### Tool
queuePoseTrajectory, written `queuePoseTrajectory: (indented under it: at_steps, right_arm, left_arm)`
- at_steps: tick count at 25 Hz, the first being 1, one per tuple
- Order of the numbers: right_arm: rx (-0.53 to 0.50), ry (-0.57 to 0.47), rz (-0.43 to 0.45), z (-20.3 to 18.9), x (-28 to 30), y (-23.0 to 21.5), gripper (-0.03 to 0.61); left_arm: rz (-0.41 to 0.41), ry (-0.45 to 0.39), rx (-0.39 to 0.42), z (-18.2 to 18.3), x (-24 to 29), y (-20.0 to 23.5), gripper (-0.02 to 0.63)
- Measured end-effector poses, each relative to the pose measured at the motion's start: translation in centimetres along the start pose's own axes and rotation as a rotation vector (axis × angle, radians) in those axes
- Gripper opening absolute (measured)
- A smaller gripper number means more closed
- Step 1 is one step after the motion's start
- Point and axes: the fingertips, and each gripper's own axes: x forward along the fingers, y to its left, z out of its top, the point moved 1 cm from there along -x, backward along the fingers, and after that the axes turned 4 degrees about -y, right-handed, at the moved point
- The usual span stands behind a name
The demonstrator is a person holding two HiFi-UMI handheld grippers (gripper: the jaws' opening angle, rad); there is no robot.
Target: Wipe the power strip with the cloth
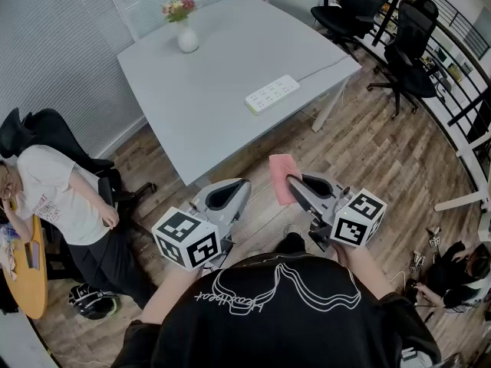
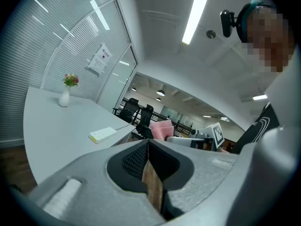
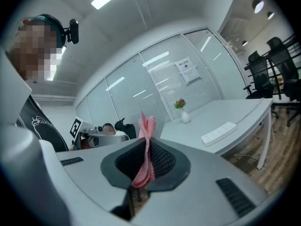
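**A:** Quick, how far along is it?

**B:** Barely begun, I'd say. The pink cloth is picked up and that's about all. The right gripper has its fingers pinched on it, with a folded edge sticking up past the tips.

**A:** Where's the power strip?

**B:** The white power strip lies flat near the right front edge of the grey table, with its cord running off to the far right. It's well apart from both grippers, and nothing is touching it.

**A:** And the left gripper?

**B:** The left gripper has its fingers pressed together with nothing between them. It's held low next to the right one, over the wood floor on the near side of the table.

**A:** So no wiping yet?

**B:** None that I can see. The cloth isn't on the strip or over the table at all. What's left, by my guess, is to step in, bring the cloth down on the strip and rub along it, maybe steadying it with the left.

**A:** Anything else to tag?

**B:** A vase of flowers at the far corner of the table, and a person seated off to the left. Neither is involved.
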Motion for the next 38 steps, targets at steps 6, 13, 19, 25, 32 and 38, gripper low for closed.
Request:
queuePoseTrajectory:
  at_steps: [6,13,19,25,32,38]
  right_arm:
    - [-0.003,-0.004,-0.009,0.1,0.0,-0.1,0.031]
    - [0.009,-0.027,-0.071,0.0,0.0,-1.0,0.034]
    - [0.067,-0.027,-0.12,0.0,1.4,-4.6,0.034]
    - [0.094,-0.008,-0.073,2.4,4.1,-10.6,0.034]
    - [0.106,0.034,-0.039,6.8,7.9,-20.8,0.034]
    - [0.097,0.085,0.013,10.2,11.6,-27.9,0.034]
  left_arm:
    - [-0.006,-0.007,0.0,0.1,-0.1,0.2,0.015]
    - [-0.015,-0.008,-0.016,-0.3,-0.1,1.2,0.015]
    - [-0.001,0.009,-0.029,-0.9,1.9,3.4,0.014]
    - [0.06,0.007,-0.056,0.8,6.9,7.4,0.015]
    - [0.146,-0.003,-0.076,4.0,15.5,12.2,0.014]
    - [0.239,-0.021,-0.098,6.4,21.5,16.3,0.015]
